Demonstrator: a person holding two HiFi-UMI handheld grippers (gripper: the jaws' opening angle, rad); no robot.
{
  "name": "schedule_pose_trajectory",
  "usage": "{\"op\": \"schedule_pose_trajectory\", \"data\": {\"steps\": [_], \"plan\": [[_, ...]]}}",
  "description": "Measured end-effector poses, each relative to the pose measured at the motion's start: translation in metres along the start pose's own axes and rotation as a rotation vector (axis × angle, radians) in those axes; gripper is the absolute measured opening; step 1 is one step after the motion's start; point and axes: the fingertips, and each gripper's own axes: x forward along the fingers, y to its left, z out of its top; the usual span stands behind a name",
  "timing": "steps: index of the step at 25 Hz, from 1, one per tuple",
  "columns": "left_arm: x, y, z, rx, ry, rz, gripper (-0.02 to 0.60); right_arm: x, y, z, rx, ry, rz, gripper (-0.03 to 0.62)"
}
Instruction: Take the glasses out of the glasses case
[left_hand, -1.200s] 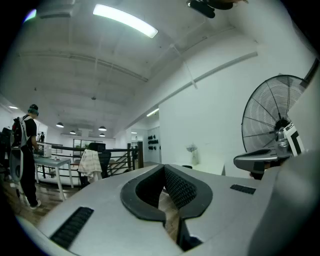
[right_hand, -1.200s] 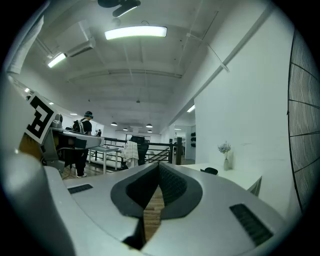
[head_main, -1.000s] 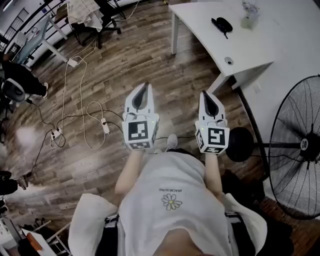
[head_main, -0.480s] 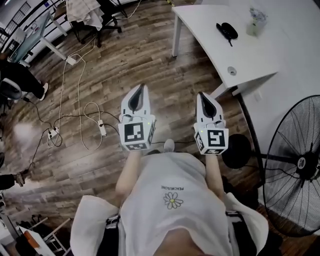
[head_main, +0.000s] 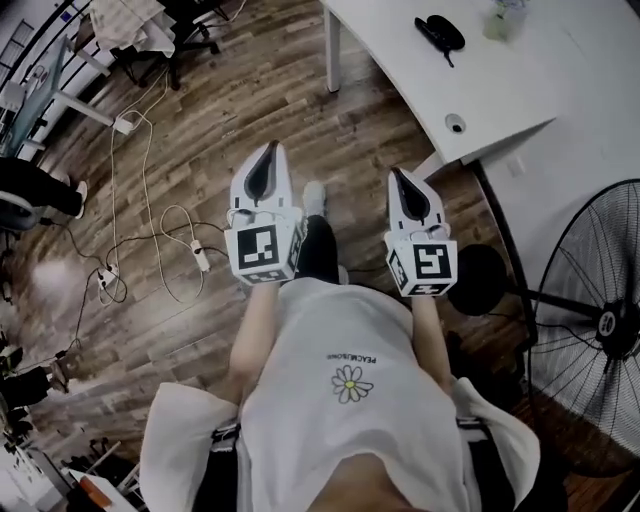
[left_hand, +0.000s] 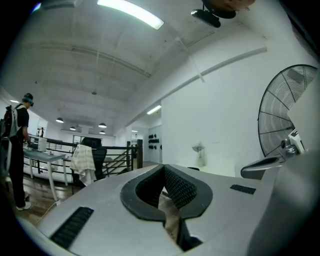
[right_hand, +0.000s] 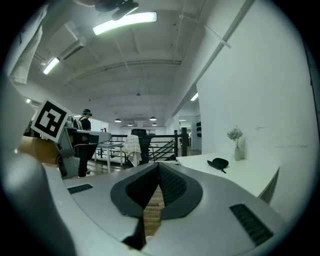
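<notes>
A black glasses case (head_main: 440, 32) lies shut on the white table (head_main: 520, 90) at the upper right of the head view. In the right gripper view the glasses case (right_hand: 218, 163) shows ahead to the right on the table (right_hand: 240, 177). My left gripper (head_main: 268, 150) and right gripper (head_main: 397, 173) are held side by side over the wooden floor, well short of the table. Both are shut and hold nothing. The left gripper (left_hand: 164, 167) and the right gripper (right_hand: 159, 165) point level across the room. No glasses are in view.
A small vase of flowers (head_main: 503, 18) stands past the case, and a round fitting (head_main: 456, 123) sits near the table edge. A large floor fan (head_main: 600, 320) stands at the right. Cables and a power strip (head_main: 200, 256) lie on the floor at the left. A person (right_hand: 86, 142) stands far off by desks.
Both grippers have moved forward toward the table, still shut. The person's foot has stepped forward between them, and the table corner has come closer.
</notes>
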Motion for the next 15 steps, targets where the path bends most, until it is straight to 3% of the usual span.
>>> {"op": "schedule_pose_trajectory", "data": {"steps": [7,15], "plan": [[0.086,-0.007,-0.009,0.007,-0.018,-0.094,0.015,0.054,-0.048,-0.004,0.018,-0.006,-0.077,0.009],[0.247,0.001,-0.009,-0.03,-0.02,-0.201,0.015,0.171,-0.124,0.005,0.016,0.031,-0.166,0.009]]}}
